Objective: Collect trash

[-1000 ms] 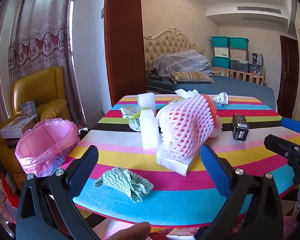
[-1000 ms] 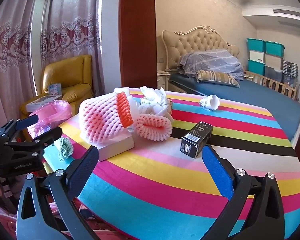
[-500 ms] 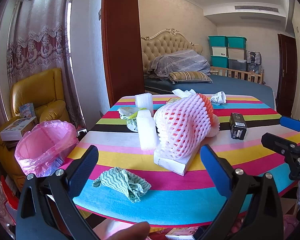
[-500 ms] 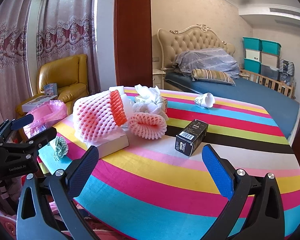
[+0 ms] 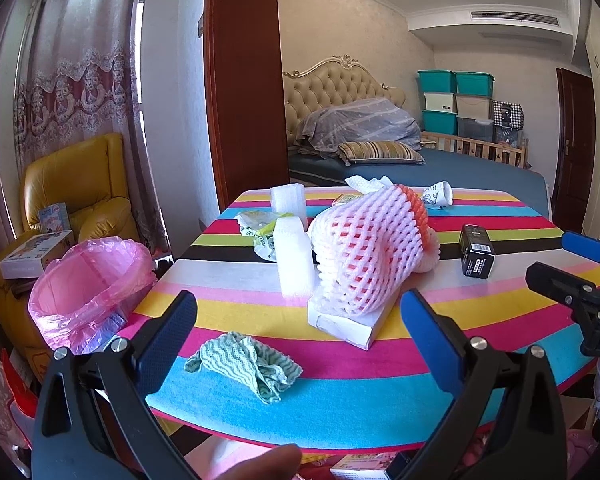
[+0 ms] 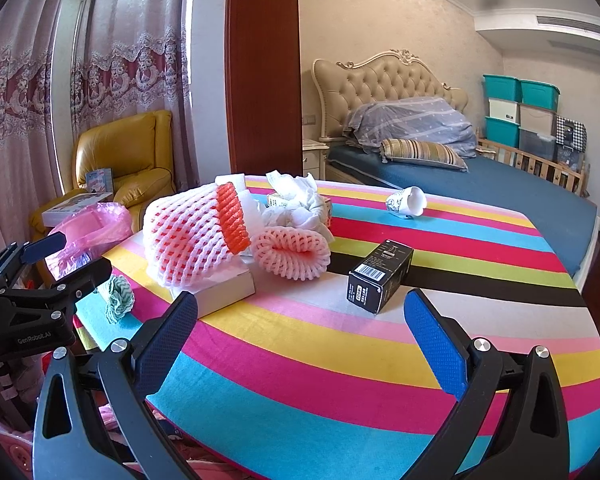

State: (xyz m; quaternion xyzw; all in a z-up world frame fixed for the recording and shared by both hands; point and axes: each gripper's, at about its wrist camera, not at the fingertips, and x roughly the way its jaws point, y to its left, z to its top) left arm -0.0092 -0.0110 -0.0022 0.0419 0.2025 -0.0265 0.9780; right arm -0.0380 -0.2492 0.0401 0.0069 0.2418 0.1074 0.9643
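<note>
Green wavy cloth (image 5: 247, 362) is seen crumpled on the desk (image 5: 340, 404), just ahead of the left gripper (image 5: 300, 340), slightly left of centre. Both jaws are spread wide and empty; the right gripper (image 6: 300, 340) is nearer the black box (image 6: 380, 276).

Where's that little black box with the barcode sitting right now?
The black box lies on the striped table, on the white and black stripes. In the right wrist view it sits just right of the pink foam net roll, ahead of the open right gripper.

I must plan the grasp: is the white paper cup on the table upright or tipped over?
Tipped over. The paper cup lies on its side on the striped table, open mouth facing sideways.
</note>
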